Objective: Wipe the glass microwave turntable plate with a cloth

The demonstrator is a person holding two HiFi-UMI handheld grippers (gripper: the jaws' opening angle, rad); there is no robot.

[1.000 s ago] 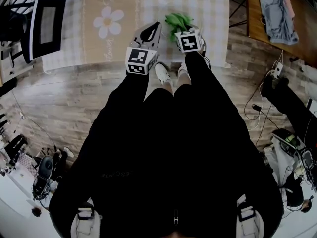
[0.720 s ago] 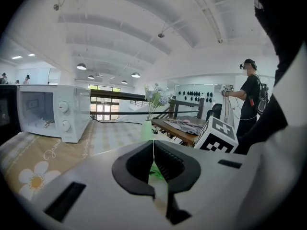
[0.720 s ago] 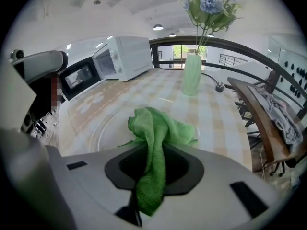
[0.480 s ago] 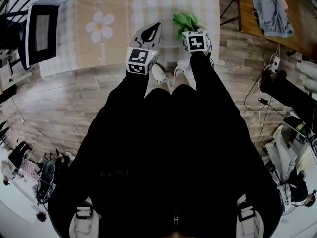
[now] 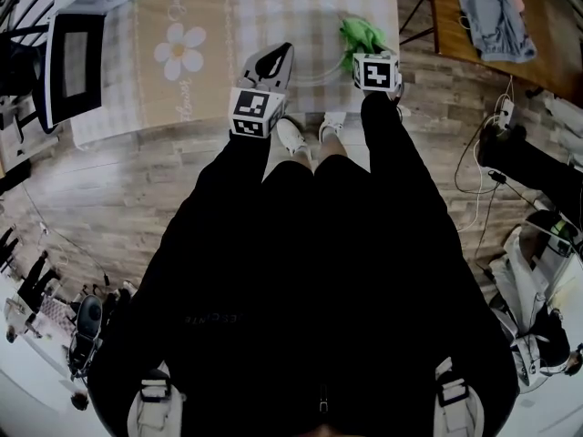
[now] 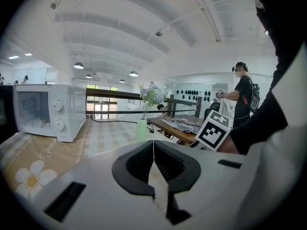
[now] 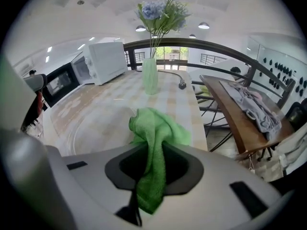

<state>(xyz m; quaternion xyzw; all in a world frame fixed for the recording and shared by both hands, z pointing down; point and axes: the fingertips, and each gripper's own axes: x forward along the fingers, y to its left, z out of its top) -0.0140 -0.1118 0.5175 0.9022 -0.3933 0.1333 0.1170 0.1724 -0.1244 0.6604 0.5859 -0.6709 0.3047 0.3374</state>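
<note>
Right gripper (image 7: 152, 147) pinches green cloth (image 7: 156, 126) over checked tablecloth (image 7: 108, 104), left gripper (image 6: 153, 150) clamped empty; plank floor (image 5: 137, 180) surrounds.

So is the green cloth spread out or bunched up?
Bunched up: the cloth is clamped in the right gripper, its crumpled end sticking out beyond it.

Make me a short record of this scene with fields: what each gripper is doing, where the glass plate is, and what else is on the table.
left gripper: jaws together, nothing between them
right gripper: shut on the green cloth
glass plate: flat on the checked table, ahead and left of the cloth
cloth touching plate: cannot tell
also on table: white microwave, vase of flowers
</note>
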